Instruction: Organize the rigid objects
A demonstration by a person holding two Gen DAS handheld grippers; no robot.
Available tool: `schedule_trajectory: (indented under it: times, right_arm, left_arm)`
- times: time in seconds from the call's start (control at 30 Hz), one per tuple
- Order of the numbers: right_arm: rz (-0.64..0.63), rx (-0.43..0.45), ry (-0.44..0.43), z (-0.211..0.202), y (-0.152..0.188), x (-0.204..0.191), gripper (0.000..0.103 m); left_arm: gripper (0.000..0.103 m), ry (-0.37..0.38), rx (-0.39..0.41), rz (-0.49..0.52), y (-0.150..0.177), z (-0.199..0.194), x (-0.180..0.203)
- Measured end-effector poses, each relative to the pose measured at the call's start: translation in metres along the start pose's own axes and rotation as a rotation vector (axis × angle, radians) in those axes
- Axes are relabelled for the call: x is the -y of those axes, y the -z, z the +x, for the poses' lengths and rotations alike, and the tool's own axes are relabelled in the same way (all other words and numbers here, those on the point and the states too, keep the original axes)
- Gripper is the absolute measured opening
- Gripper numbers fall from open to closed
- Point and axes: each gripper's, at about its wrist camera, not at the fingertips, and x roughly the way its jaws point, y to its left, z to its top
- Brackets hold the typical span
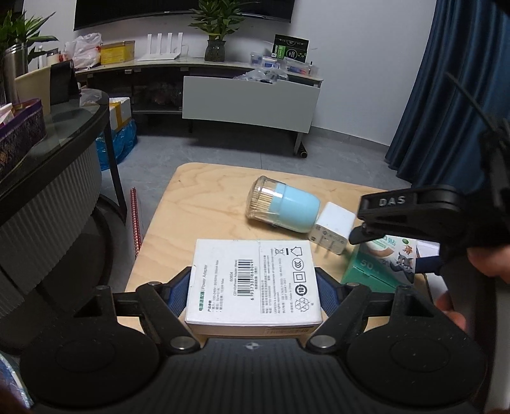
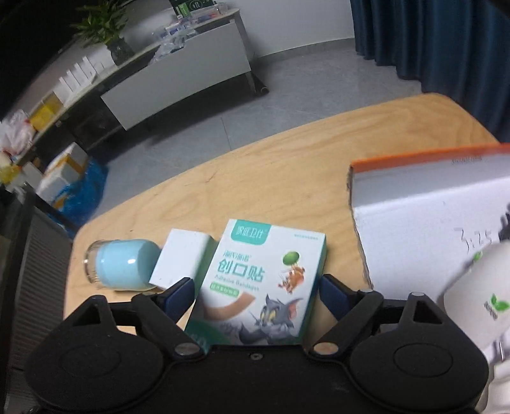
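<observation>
Two grippers work over a light plywood surface point(image 1: 204, 203) with rounded corners, set on a grey tiled floor point(image 1: 223, 149). The left gripper point(image 1: 255, 286) has its blue-padded fingers point(image 1: 180, 291) pressed against both sides of a white power adapter box point(image 1: 253, 280), label side up, gripping it. Ahead of those fingers and to the right, a toothpick jar point(image 1: 282, 205) with a pale blue body lies on its side, touching a white plug charger point(image 1: 333, 232) whose prongs point toward the camera. The right gripper point(image 2: 258, 296) straddles a green-and-white bandage box point(image 2: 261, 280) printed with cartoon figures; its fingers point(image 2: 178, 293) sit close beside the box, though I cannot tell whether they actually clamp it. Just left of those fingers, the charger touches the bandage box, with the jar beyond it. To the right of them stands a white carton point(image 2: 430, 219) with an orange edge, and a white bottle point(image 2: 478, 296) is in front of it. Across the room, a long low shelf point(image 1: 197, 63) carries a potted plant point(image 1: 215, 35), a white router point(image 1: 162, 47) and small boxes, below a dark screen point(image 1: 181, 12). Blue curtains point(image 1: 459, 89) hang on the right, and a dark glass-topped counter point(image 1: 57, 140) stands on the left.
</observation>
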Motion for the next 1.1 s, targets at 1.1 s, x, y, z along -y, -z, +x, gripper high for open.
schedule_trajectory:
  times: [1.1]
  right_arm:
    - [-0.438,0.229,-0.201,-0.169,0.108,0.044,0.084]
  left_arm:
    - [0.079,-0.064,0.041,-0.018,0.032,-0.083,0.024]
